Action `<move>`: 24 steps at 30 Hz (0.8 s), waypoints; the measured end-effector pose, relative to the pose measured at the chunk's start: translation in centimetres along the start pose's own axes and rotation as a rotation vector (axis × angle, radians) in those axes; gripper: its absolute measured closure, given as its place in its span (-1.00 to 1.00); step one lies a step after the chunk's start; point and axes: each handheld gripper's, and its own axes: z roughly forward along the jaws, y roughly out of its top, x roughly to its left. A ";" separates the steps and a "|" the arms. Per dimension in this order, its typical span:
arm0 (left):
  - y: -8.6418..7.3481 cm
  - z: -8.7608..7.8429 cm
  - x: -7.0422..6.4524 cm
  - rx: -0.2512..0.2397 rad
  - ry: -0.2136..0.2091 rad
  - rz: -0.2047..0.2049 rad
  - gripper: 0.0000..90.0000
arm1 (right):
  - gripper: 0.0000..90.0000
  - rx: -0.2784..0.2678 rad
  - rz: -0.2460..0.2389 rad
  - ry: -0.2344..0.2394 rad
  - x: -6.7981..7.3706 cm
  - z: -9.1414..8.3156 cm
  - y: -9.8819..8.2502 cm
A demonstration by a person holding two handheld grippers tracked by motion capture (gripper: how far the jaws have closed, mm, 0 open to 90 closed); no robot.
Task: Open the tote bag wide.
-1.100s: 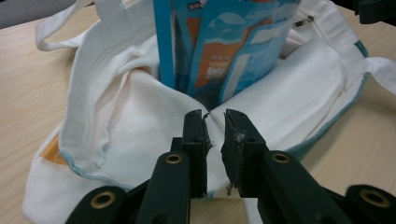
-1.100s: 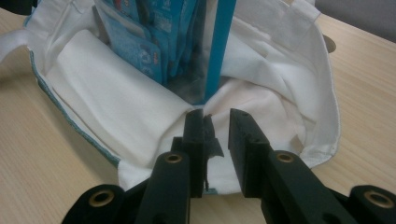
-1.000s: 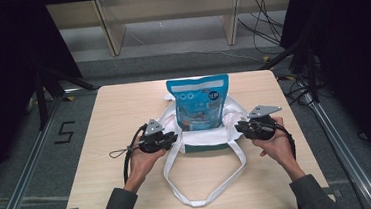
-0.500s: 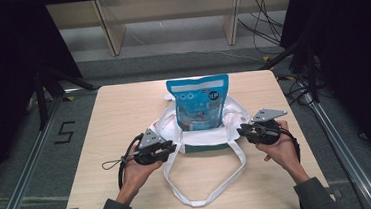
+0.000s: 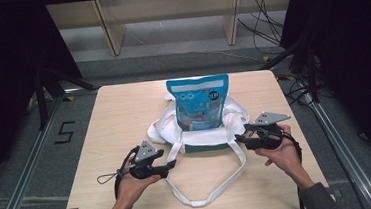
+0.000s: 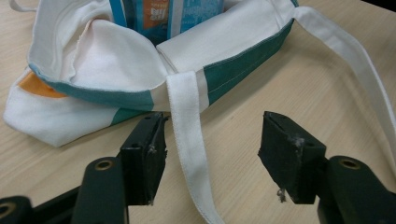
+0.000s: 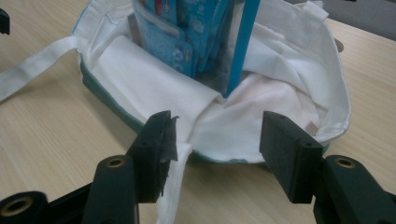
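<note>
we see a white tote bag (image 5: 200, 128) with a teal band along its near side, lying slumped open at the middle of a light wooden table (image 5: 124, 114). a blue snack pouch (image 5: 198, 102) stands upright inside the bag, its top rising above the collapsed cloth. the bag's long white strap (image 5: 207, 183) loops out over the near part of the table, towards the person.

the left gripper (image 5: 170, 163) rests low over the table at the near left of the bag, held in the person's left hand (image 5: 130, 186). its jaws have just been opening and now stand spread; in the left gripper view (image 6: 212, 154) we see the strap (image 6: 189, 140) running between them, close beside one pad and not pinched.

the right gripper (image 5: 239, 138) sits at the near right edge of the bag, held in the right hand (image 5: 282, 154). its jaws have likewise just been opening and stand apart. in the right gripper view (image 7: 217, 149) we see the bag's rim (image 7: 233, 140) lying between the jaws, with the strap (image 7: 173, 186) hanging down beside one pad; whether that pad touches the cloth we cannot tell, and nothing is gripped.

the pouch (image 7: 196, 32) fills the far part of the right gripper view, upright within the white lining.
</note>
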 end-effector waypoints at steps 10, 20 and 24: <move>-0.7 -0.6 -0.5 -0.025 0.007 -0.004 -0.24 | -0.09 0.016 0.014 -0.003 0.4 -0.1 -0.7; -1.6 -1.2 -0.4 -0.038 0.017 -0.025 -0.27 | -0.14 0.011 -0.026 -0.010 1.1 -0.6 -1.3; -2.0 -1.5 -0.4 -0.030 0.014 -0.023 -0.30 | -0.18 0.016 -0.026 -0.010 1.4 -0.9 -1.7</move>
